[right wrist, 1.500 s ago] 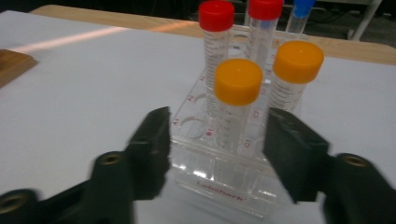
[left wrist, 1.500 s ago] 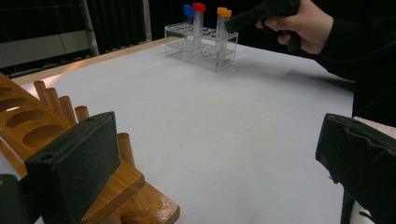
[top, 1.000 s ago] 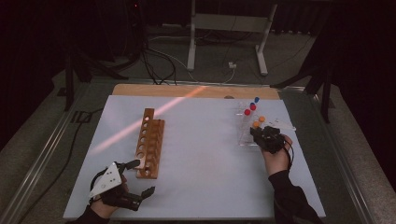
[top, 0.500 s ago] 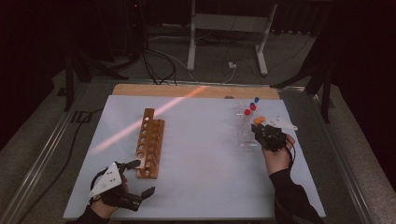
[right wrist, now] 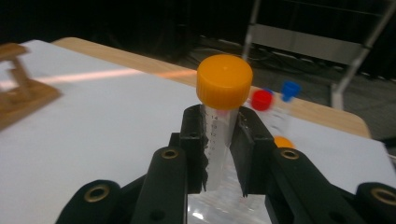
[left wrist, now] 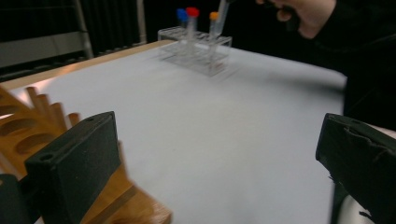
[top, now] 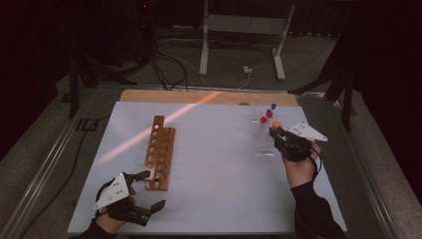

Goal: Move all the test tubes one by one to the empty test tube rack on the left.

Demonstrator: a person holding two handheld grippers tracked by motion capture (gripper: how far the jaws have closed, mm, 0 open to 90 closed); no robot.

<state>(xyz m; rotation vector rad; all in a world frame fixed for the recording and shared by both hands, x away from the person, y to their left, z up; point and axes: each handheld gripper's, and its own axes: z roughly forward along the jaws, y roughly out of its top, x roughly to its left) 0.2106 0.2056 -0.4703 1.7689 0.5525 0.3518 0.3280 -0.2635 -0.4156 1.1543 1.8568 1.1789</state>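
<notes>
- Dark room surrounds a table [top: 214,199] covered with a white sheet; a wooden strip runs along its far edge, and metal stand legs and loose cables lie on the floor beyond.
- Right gripper [top: 279,135]: seen in the high view at the right side of the table, held in the person's right hand [top: 298,167], directly over the clear rack [top: 263,144].
- Right jaws: narrow, pressed against both sides of an orange-capped tube [right wrist: 221,122]. In the right gripper view the tube stands upright between the pads, its cap above the jaw tips and its printed scale visible on the clear wall.
- Position of the held tube: raised above the clear rack; in the left gripper view its lower end appears close to the rack top, and whether it is fully free of its slot cannot be told.
- Clear rack contents: a red-capped tube [right wrist: 262,100] and a blue-capped tube [right wrist: 290,88] stand upright in it, and a second orange cap [right wrist: 283,142] shows just behind the right jaw.
- Left gripper [top: 147,189]: near the front left corner of the table, in the person's left hand [top: 117,209], just beside the near end of the wooden rack [top: 160,154].
- Left jaws: wide apart, nothing between them; one jaw lies close to the wooden rack's end, contact not discernible.
- Wooden rack: lies lengthwise, left of centre, a row of round holes along its top, well apart from the clear rack.
</notes>
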